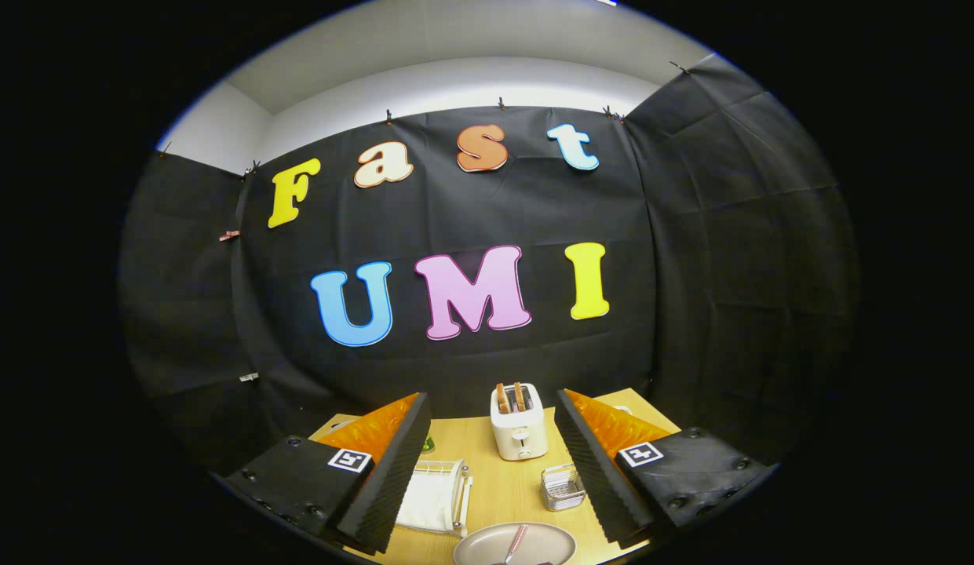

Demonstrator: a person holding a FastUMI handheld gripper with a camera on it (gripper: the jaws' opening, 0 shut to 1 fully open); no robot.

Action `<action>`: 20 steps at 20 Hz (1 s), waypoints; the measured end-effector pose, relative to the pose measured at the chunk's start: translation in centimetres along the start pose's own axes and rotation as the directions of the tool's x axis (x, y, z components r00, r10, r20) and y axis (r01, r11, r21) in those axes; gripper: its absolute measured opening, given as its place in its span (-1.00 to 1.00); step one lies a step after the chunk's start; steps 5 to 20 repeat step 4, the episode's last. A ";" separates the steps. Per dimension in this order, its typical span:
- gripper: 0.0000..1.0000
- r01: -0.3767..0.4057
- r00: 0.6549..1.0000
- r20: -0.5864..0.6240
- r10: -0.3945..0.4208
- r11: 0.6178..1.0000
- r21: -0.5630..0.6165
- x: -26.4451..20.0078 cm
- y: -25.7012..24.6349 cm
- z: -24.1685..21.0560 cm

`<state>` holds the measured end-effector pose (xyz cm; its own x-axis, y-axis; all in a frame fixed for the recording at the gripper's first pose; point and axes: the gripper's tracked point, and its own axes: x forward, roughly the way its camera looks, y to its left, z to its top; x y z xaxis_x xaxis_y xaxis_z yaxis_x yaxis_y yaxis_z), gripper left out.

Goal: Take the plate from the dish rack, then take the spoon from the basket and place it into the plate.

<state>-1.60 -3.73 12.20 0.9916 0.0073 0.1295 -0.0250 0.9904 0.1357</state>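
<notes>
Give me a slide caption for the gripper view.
Open tongs hover above a grey round plate holding a pink-handled spoon, before a white toaster.

The open gripper (490,463) showed ribbed black pads on orange fingers (377,430), with black-and-white square markers. Between them sat a round grey-beige plate (543,549) carrying a pink-handled metal spoon (517,541), a cream toaster (519,431), a silvery wire basket (563,486), a white wire dish rack (439,496), all on pale wood table (498,490).

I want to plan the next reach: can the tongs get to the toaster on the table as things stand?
Probably yes. The tongs are open and hold nothing, and the toaster stands beyond them, in line with their gap. The table between is bare; the dish rack and the basket sit off to either side.
</notes>
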 end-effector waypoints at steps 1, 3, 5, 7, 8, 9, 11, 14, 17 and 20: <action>0.96 0.009 1.000 -0.012 -0.009 1.000 0.011 -0.3 0.4 -0.5; 0.96 0.043 0.999 -0.030 -0.043 0.999 0.009 -0.8 0.2 -1.6; 0.97 0.057 0.997 -0.044 -0.057 0.998 0.014 -0.9 0.3 -2.2; 0.97 0.057 0.997 -0.044 -0.057 0.998 0.014 -0.9 0.3 -2.2; 0.97 0.057 0.997 -0.044 -0.057 0.998 0.014 -0.9 0.3 -2.2; 0.97 0.057 0.997 -0.044 -0.057 0.998 0.014 -0.9 0.3 -2.2; 0.97 0.057 0.997 -0.044 -0.057 0.998 0.014 -0.9 0.3 -2.2; 0.97 0.057 0.997 -0.044 -0.057 0.998 0.014 -0.9 0.3 -2.2; 0.97 0.057 0.997 -0.044 -0.057 0.998 0.014 -0.9 0.3 -2.2; 0.97 0.057 0.997 -0.044 -0.057 0.998 0.014 -0.9 0.3 -2.2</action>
